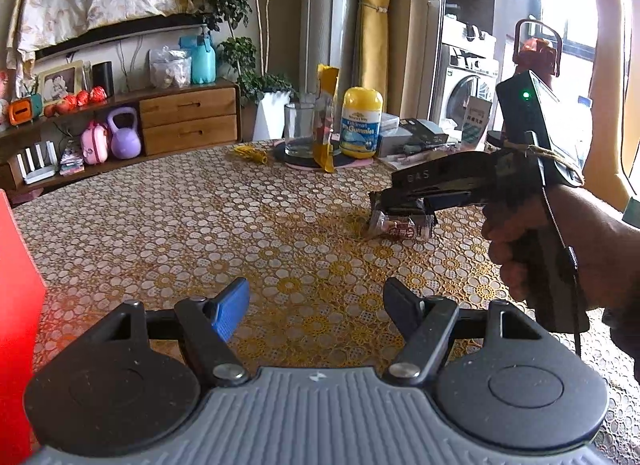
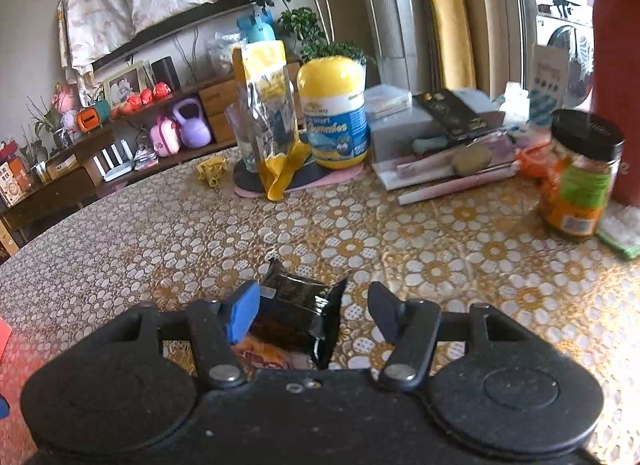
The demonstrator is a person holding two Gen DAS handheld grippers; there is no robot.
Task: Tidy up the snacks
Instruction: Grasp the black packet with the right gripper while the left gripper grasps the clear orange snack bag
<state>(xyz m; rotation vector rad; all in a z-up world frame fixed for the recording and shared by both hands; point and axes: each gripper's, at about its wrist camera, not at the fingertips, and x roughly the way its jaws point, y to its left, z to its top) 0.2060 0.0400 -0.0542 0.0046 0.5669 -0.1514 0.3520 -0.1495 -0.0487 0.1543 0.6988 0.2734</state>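
Observation:
A small snack packet [image 2: 298, 319], black on its back with red and white print on its front [image 1: 400, 227], lies on the flowered tablecloth [image 1: 240, 221]. My right gripper [image 2: 314, 311] is open, its fingers on either side of the packet, low over the table. In the left wrist view the right gripper [image 1: 402, 207] hovers just above the packet. My left gripper [image 1: 316, 305] is open and empty, above the table near its front. A red box [image 1: 16, 305] stands at the left edge.
At the far side of the table stand a yellow foil pouch [image 2: 268, 105], a glass [image 1: 299, 127], a yellow-capped gummies bottle [image 2: 334, 109], boxes and papers [image 2: 432, 137] and an orange jar [image 2: 576, 173]. A red object [image 2: 616, 65] rises at the right.

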